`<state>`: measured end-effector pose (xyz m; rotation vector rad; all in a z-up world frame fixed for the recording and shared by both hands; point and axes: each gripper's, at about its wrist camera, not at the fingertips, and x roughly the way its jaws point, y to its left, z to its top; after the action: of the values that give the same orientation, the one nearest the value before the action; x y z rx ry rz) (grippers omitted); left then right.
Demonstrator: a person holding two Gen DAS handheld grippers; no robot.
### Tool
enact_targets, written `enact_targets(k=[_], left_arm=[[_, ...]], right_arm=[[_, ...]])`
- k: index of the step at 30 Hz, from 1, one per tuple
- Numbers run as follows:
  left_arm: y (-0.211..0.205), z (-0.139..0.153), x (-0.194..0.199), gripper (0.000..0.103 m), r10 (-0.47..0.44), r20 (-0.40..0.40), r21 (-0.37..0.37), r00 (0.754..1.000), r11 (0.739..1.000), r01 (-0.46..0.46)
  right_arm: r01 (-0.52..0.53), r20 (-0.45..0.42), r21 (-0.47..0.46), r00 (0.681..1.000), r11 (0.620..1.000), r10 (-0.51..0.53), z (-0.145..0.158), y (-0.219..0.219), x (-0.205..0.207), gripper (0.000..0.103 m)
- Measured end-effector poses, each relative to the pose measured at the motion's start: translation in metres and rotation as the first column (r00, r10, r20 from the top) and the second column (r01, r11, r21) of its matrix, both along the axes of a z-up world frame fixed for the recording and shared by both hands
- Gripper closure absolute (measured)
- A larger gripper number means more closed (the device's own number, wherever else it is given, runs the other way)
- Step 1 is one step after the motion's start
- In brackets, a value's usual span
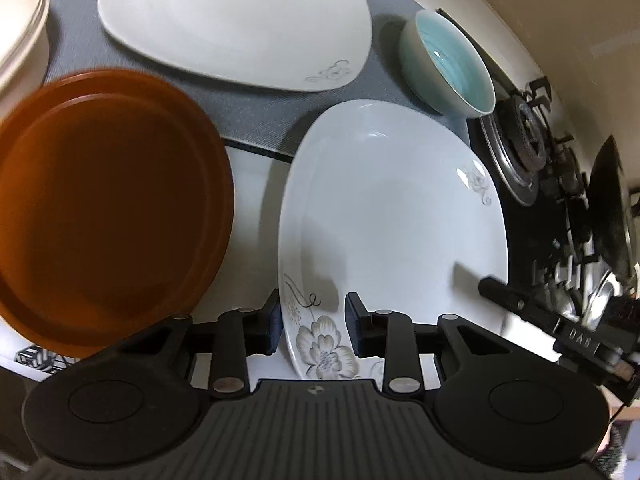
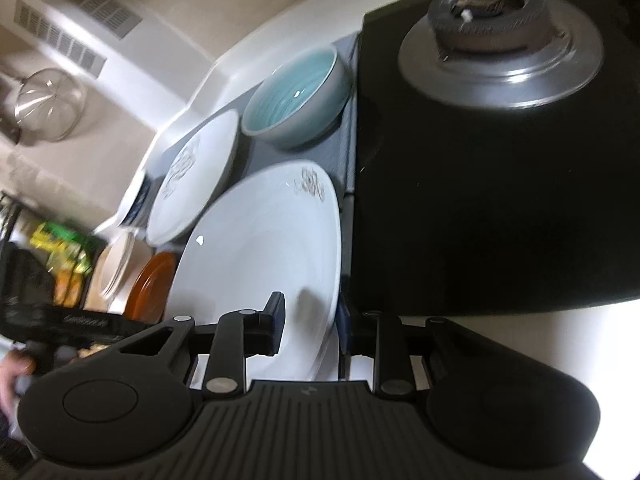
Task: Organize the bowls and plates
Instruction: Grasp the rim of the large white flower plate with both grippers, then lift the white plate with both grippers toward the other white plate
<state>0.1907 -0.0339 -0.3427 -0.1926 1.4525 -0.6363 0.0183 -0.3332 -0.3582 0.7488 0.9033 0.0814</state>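
Note:
A white flower-print plate (image 1: 392, 220) lies partly on a grey mat (image 1: 256, 120). My left gripper (image 1: 314, 320) straddles its near left rim, jaws open, one finger on each side. My right gripper (image 2: 310, 322) straddles the same plate's (image 2: 260, 264) right rim, jaws open around the edge. A second white plate (image 1: 232, 20) lies further back on the mat, also in the right wrist view (image 2: 196, 172). A bowl with a blue inside (image 1: 452, 64) stands at the mat's right, also in the right wrist view (image 2: 296, 92). An orange plate (image 1: 108, 208) lies at the left.
A black gas hob (image 2: 500, 200) with a burner (image 1: 528, 136) borders the plates on the right. A dark pan (image 1: 612, 208) stands on it. Cream stacked dishes (image 1: 20, 28) sit at the far left. A wall runs behind the counter.

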Motion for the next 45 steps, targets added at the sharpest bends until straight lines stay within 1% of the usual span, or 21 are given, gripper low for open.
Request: enact_targets(k=[2, 4, 6, 8, 9, 10, 11, 14, 16, 19, 21, 24, 32, 35, 38, 39, 40, 41, 42, 44, 45], left_arm=[[0.002, -0.003, 0.004, 0.057, 0.019, -0.037, -0.04, 0.999, 0.999, -0.02], [-0.002, -0.005, 0.007, 0.033, 0.024, -0.062, -0.083, 0.998, 0.996, -0.029], [-0.013, -0.002, 0.004, 0.03, 0.01, -0.036, -0.069, 0.999, 0.998, -0.012], [-0.022, 0.006, -0.005, 0.036, -0.011, 0.036, 0.01, 0.999, 1.0, 0.011], [-0.025, 0.009, -0.008, 0.048, -0.021, 0.072, 0.052, 0.997, 0.998, 0.017], [-0.024, 0.01, -0.01, 0.061, -0.015, 0.087, 0.075, 0.996, 0.997, 0.008], [-0.02, 0.011, -0.011, 0.066, 0.01, 0.076, 0.07, 0.997, 0.997, -0.015], [-0.003, 0.012, -0.01, 0.075, 0.072, 0.02, -0.001, 0.997, 0.997, -0.072], [0.0, 0.016, -0.015, 0.076, 0.074, 0.029, -0.005, 0.997, 0.997, -0.074], [-0.002, 0.026, -0.021, 0.076, 0.059, 0.08, 0.042, 0.995, 0.997, -0.063], [-0.003, 0.028, -0.023, 0.076, 0.064, 0.095, 0.052, 0.993, 0.996, -0.069], [0.0, 0.026, -0.024, 0.076, 0.082, 0.087, 0.048, 0.993, 0.995, -0.086], [-0.006, 0.004, -0.027, 0.073, 0.054, 0.058, 0.062, 0.997, 0.996, -0.058], [-0.009, 0.003, -0.025, 0.064, 0.038, 0.052, 0.051, 0.998, 0.998, -0.041], [-0.018, 0.001, -0.022, 0.034, 0.031, 0.028, 0.006, 0.999, 1.0, -0.031], [-0.024, 0.0, -0.022, 0.016, 0.016, 0.021, -0.014, 1.0, 1.0, -0.016], [-0.031, -0.002, -0.024, 0.007, -0.004, 0.023, -0.019, 1.0, 1.0, 0.004], [-0.038, -0.001, -0.027, 0.007, -0.019, 0.045, 0.005, 0.999, 1.0, 0.019], [-0.045, 0.002, -0.03, 0.01, -0.033, 0.075, 0.048, 0.997, 0.998, 0.03], [-0.053, 0.007, -0.037, 0.029, -0.062, 0.144, 0.142, 0.988, 0.989, 0.041], [-0.054, 0.009, -0.039, 0.051, -0.068, 0.172, 0.187, 0.983, 0.982, 0.035]], right_arm=[[-0.022, -0.01, 0.054, 1.0, 0.998, 0.023, -0.004, -0.004, 0.002, 0.069], [-0.042, -0.025, 0.074, 0.999, 0.996, 0.044, -0.008, -0.003, 0.006, 0.062], [-0.057, -0.021, 0.066, 0.998, 0.996, 0.059, -0.008, 0.003, 0.01, 0.06], [-0.068, -0.021, 0.028, 0.997, 0.997, 0.068, -0.004, 0.011, 0.01, 0.059], [-0.078, -0.019, -0.01, 0.997, 0.997, 0.078, -0.001, 0.015, 0.009, 0.061], [-0.083, -0.016, -0.058, 0.997, 0.995, 0.082, 0.003, 0.018, 0.007, 0.068], [-0.075, -0.014, -0.078, 0.997, 0.994, 0.075, 0.005, 0.018, 0.002, 0.072], [-0.023, -0.012, -0.035, 1.0, 0.999, 0.023, 0.005, 0.007, -0.01, 0.084], [-0.027, 0.004, -0.018, 1.0, 0.999, 0.027, 0.006, 0.003, -0.017, 0.085], [-0.047, 0.016, -0.052, 0.999, 0.998, 0.048, 0.012, 0.009, -0.023, 0.084], [-0.04, 0.015, -0.033, 0.999, 0.999, 0.04, 0.01, 0.009, -0.026, 0.084], [-0.014, 0.018, 0.017, 1.0, 1.0, 0.013, 0.003, 0.002, -0.029, 0.085], [-0.004, -0.016, -0.006, 1.0, 1.0, 0.004, -0.001, 0.004, -0.027, 0.087], [0.008, -0.022, 0.0, 1.0, 1.0, -0.008, -0.003, 0.005, -0.03, 0.087], [0.002, -0.034, 0.008, 0.999, 1.0, -0.002, -0.006, 0.006, -0.028, 0.083], [-0.006, -0.043, 0.008, 0.999, 1.0, 0.007, -0.008, 0.008, -0.026, 0.082], [-0.01, -0.043, 0.007, 0.999, 1.0, 0.01, -0.01, 0.009, -0.024, 0.082], [-0.01, -0.039, 0.008, 0.999, 1.0, 0.011, -0.01, 0.01, -0.024, 0.081], [-0.014, -0.038, -0.003, 0.999, 1.0, 0.014, -0.009, 0.011, -0.023, 0.081], [-0.008, -0.033, -0.025, 0.999, 1.0, 0.008, -0.006, 0.01, -0.025, 0.081], [0.003, -0.026, -0.025, 1.0, 1.0, -0.003, -0.005, 0.008, -0.027, 0.082]])
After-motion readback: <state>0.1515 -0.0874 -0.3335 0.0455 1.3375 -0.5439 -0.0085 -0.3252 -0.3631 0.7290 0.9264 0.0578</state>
